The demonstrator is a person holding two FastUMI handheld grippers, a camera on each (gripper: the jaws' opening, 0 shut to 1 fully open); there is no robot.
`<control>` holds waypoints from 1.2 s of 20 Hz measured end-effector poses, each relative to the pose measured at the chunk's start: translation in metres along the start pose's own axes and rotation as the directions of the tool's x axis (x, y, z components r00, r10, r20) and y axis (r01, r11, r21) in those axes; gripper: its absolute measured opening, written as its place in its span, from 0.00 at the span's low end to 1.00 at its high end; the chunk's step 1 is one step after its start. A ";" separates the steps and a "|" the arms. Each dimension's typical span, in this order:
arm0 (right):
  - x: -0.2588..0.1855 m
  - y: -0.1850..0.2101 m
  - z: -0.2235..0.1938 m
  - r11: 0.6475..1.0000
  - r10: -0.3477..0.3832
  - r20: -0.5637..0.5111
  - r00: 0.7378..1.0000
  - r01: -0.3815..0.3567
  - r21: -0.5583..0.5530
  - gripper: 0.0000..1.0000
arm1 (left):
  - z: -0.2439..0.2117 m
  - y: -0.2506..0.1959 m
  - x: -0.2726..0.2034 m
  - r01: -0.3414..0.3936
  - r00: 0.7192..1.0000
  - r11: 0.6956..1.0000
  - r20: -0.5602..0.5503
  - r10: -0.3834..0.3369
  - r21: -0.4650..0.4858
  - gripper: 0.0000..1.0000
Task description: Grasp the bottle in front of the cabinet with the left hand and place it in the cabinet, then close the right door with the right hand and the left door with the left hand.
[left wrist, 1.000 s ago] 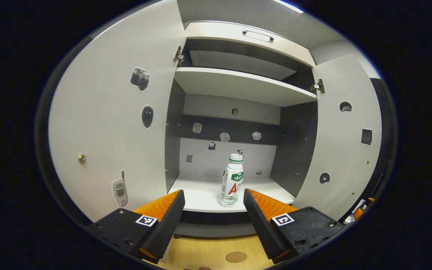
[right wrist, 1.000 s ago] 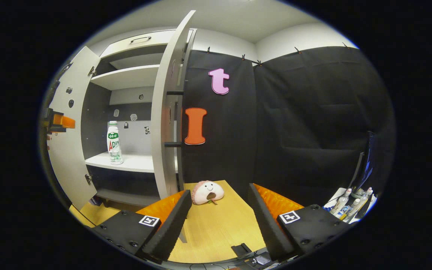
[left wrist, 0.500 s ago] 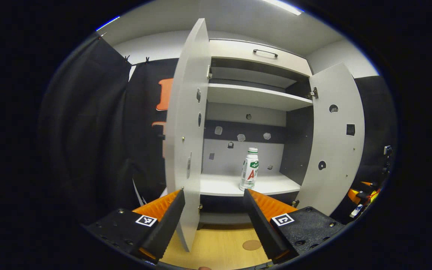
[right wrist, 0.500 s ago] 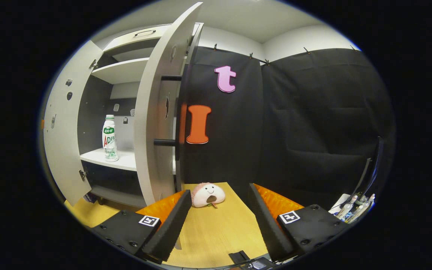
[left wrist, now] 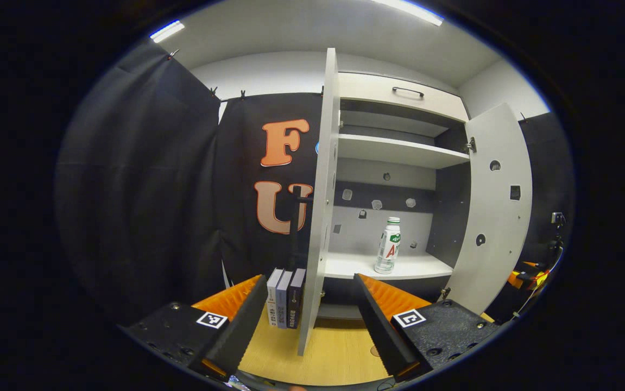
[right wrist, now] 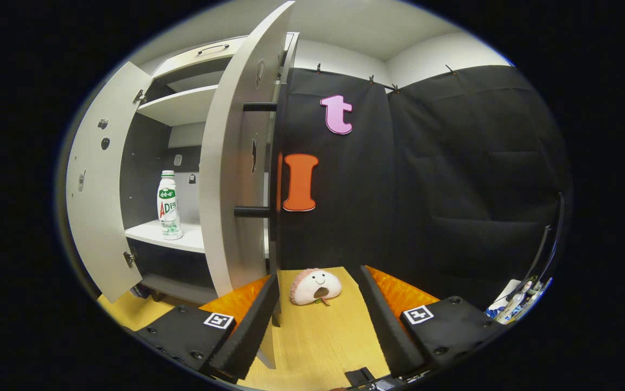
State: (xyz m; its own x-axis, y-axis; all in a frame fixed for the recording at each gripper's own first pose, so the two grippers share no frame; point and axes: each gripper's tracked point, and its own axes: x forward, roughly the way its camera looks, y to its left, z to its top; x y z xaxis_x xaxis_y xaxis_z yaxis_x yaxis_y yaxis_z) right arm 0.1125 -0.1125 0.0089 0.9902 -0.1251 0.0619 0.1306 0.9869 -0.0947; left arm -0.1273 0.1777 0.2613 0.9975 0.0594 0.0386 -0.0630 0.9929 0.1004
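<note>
Bottle (left wrist: 387,245) shelved; both claws released. Right gripper (right wrist: 315,320) should press the right door's (right wrist: 233,179) outer face, near its free edge.

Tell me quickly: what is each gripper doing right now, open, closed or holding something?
Left gripper: open, holding nothing.
Right gripper: open, holding nothing.

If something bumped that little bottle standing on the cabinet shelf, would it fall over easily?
Probably yes: the bottle is tall and slim on a small base, so a sideways knock could tip it. It looks like light plastic, and being round, it would likely roll along the shelf.
</note>
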 end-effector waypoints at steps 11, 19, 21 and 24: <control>-0.003 0.040 0.001 0.997 0.070 -0.006 0.998 -0.070 -0.022 0.94 | -0.005 0.012 -0.004 -0.003 1.000 1.000 -0.007 0.003 -0.030 0.96; 0.008 0.140 0.002 0.975 0.221 0.011 0.975 -0.221 -0.010 0.94 | -0.008 0.030 -0.004 -0.043 0.999 0.998 -0.013 0.043 -0.051 0.96; 0.016 0.160 0.004 0.970 0.241 0.016 0.970 -0.241 -0.016 0.94 | -0.013 0.037 -0.003 -0.057 0.998 0.996 -0.016 0.056 -0.062 0.96; 0.030 0.188 0.010 0.961 0.277 0.026 0.960 -0.277 -0.011 0.95 | -0.018 0.045 0.003 -0.076 0.997 0.995 -0.024 0.075 -0.062 0.96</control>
State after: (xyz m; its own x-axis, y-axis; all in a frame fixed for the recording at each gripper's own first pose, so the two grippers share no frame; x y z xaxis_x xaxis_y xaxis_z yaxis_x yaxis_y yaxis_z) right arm 0.1664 0.0706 0.0032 0.9859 0.1563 0.0590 -0.1485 0.9817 -0.1191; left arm -0.1263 0.2247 0.2485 0.9905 0.1358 0.0223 -0.1365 0.9900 0.0350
